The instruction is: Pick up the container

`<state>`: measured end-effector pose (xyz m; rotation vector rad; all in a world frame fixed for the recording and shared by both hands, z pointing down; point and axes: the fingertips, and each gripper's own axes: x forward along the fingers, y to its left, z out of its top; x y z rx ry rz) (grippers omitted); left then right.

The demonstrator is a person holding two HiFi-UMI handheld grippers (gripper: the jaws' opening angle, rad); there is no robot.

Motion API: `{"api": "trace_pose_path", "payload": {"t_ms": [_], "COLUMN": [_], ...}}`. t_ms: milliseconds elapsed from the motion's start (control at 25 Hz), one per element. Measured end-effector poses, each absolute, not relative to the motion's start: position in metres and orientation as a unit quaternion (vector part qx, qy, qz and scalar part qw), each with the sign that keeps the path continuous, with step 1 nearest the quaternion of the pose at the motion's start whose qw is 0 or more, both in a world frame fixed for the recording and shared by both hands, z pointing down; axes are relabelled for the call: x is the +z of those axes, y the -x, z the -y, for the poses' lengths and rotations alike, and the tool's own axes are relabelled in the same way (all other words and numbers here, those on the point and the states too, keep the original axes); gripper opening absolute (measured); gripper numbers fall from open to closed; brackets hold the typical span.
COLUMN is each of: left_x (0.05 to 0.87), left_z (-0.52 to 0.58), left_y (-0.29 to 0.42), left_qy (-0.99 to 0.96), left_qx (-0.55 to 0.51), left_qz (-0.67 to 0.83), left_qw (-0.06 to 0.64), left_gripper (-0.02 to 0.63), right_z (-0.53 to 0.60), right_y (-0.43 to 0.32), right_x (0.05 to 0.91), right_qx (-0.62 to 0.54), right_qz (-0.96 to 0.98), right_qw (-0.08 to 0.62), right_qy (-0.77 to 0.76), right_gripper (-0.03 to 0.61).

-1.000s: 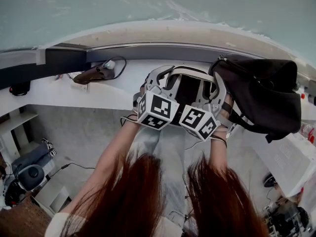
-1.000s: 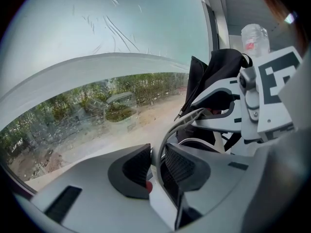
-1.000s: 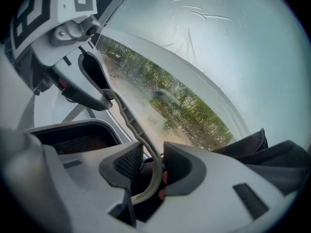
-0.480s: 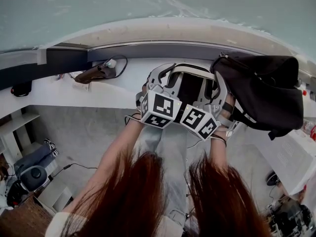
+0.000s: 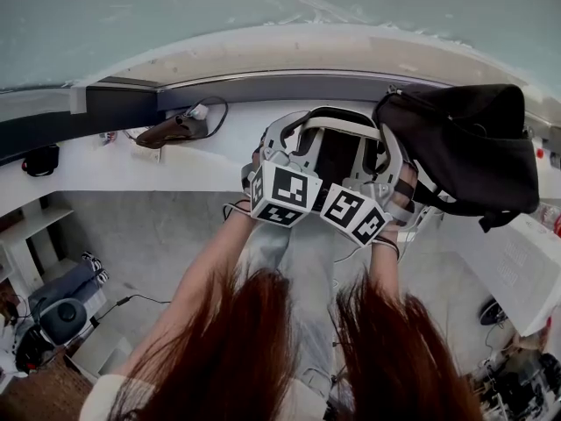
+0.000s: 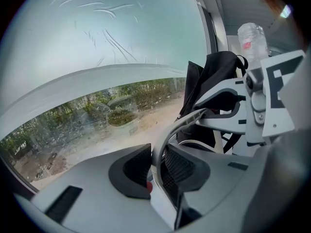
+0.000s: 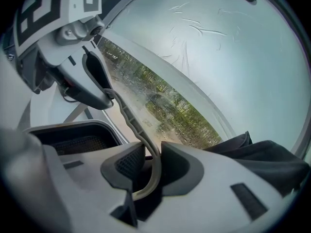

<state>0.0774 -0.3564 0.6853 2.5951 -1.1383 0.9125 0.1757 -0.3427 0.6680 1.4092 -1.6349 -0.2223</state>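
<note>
Hardly anything had shifted since the earlier frame: our two grippers and the container (image 5: pixel 336 160) sat almost where they had been. Only the jaws had worked, both pairs having just been closing with the handle (image 6: pixel 158 147) between them.

Far left on the white bench (image 5: pixel 175 169), under the window (image 5: pixel 263 7), lay a brown thing (image 5: pixel 171 132) with a dark cable, well apart from our hands.

Our left gripper (image 6: pixel 156 165) came next. Its jaws stood nearly together, and the pale handle strip filled the narrow gap, pinched by both pads. From there the strip arched over to the right.

The container hung between our two grippers at the bench's near edge, grey outside and dark within. We could not tell whether it rested on the bench or was clear of it.

Our right gripper (image 7: pixel 151 161) had the other end of the same strip between its jaws. The strip lay against one pad, with a thin dark gap showing beside the other, so that grip was not yet tight.

Just right of the container slumped a black bag (image 5: pixel 465 147), touching or nearly touching our right gripper.
</note>
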Motion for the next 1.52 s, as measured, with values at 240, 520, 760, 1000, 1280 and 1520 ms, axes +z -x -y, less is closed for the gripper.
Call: {"api": "trace_pose_path", "payload": {"t_ms": [240,520,760,1000,1280,1520], "left_x": [0.679,0.668,0.658,0.643,0.619,0.595], "left_z": [0.348,0.343,0.340,0.339,0.339,0.337], "left_y": [-0.076,-0.074,-0.072,-0.068,-0.066,-0.062], "left_qy": [-0.872,-0.875,-0.877,-0.880,-0.884,-0.887], "left_qx": [0.305,0.305,0.310,0.304,0.294,0.287], "left_qz": [0.375,0.373,0.365,0.365,0.363,0.362], "left_qw": [0.071,0.055,0.031,0.021,0.006,-0.002], "left_gripper": [0.098,0.098,0.100,0.100,0.100,0.100], "right_z": [0.333,0.321,0.311,0.309,0.305,0.301], "right_y": [-0.173,-0.171,-0.167,-0.163,-0.160,-0.155], "right_x": [0.662,0.652,0.647,0.632,0.608,0.584], "right_qx": [-0.088,-0.083,-0.075,-0.080,-0.079,-0.083], "right_qz": [0.668,0.664,0.661,0.657,0.650,0.646], "right_qw": [0.461,0.453,0.449,0.443,0.438,0.433], "right_qy": [-0.577,-0.589,-0.597,-0.605,-0.616,-0.623], "right_gripper": [0.114,0.114,0.114,0.114,0.114,0.114]}}
